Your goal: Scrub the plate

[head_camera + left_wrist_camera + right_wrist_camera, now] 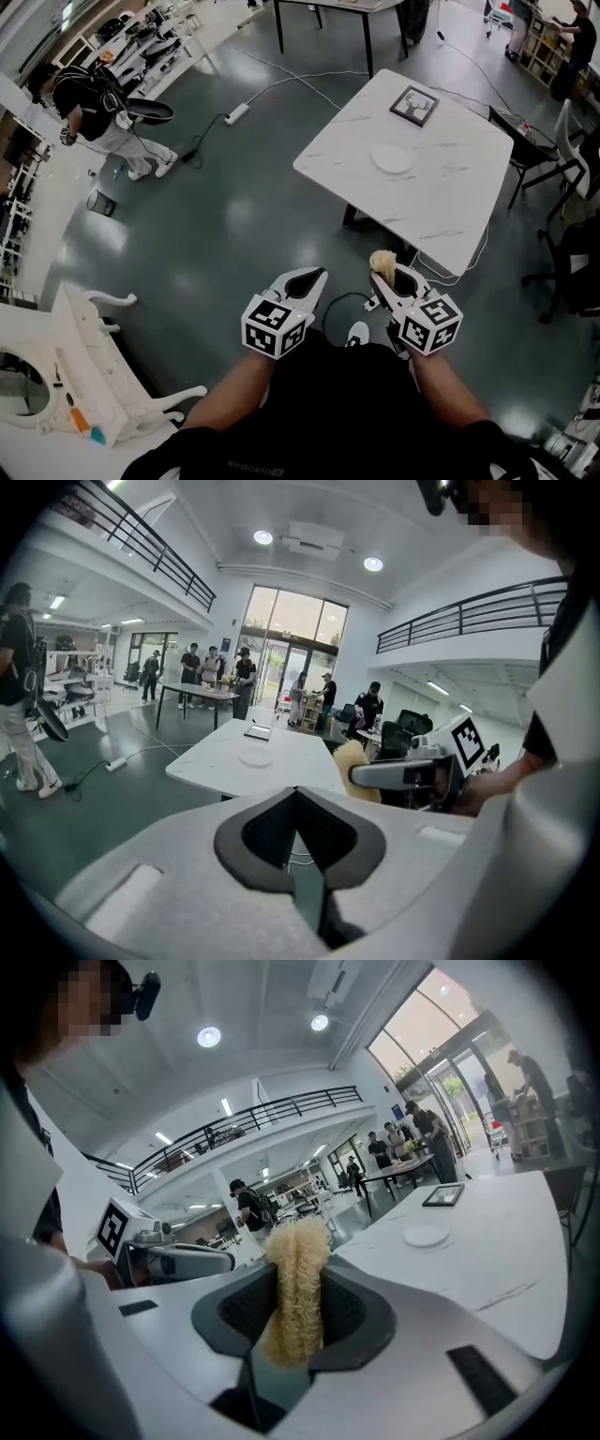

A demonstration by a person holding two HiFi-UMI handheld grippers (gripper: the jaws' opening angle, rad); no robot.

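Right gripper (392, 281) squeezes fluffy yellow scrubber (298, 1283), ready for rubbing. Left gripper (302, 284) pinched together, holds nothing, free to steady plate (392, 157). Plate sits on white table (450, 211), well ahead, not reached yet.

Left gripper (312, 276) jaws together; right gripper (379, 275) clamps scrubber (382, 260).
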